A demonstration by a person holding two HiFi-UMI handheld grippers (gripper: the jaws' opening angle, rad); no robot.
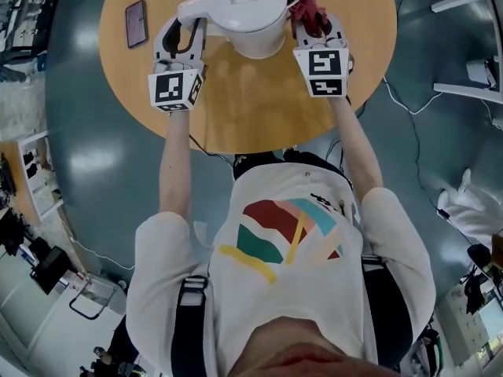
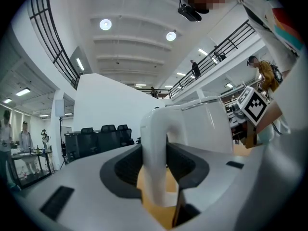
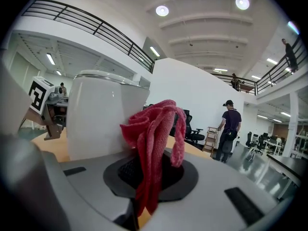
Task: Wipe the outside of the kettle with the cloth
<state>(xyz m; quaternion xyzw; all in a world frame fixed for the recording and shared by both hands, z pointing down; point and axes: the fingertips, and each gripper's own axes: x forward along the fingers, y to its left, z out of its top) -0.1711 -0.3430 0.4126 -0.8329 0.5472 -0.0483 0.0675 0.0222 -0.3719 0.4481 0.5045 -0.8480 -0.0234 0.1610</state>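
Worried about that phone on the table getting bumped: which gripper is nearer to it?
Left. The left gripper, shut on the kettle handle, sits beside the phone, apart from it; the right gripper, holding the cloth, is beyond the kettle.

Bright, even light comes from round ceiling lamps and strip lights in the white hall. The head view is duller, with a soft sheen on the table and the floor. The kettle looks washed out. Both gripper views bulge, darkening to black at the corners.
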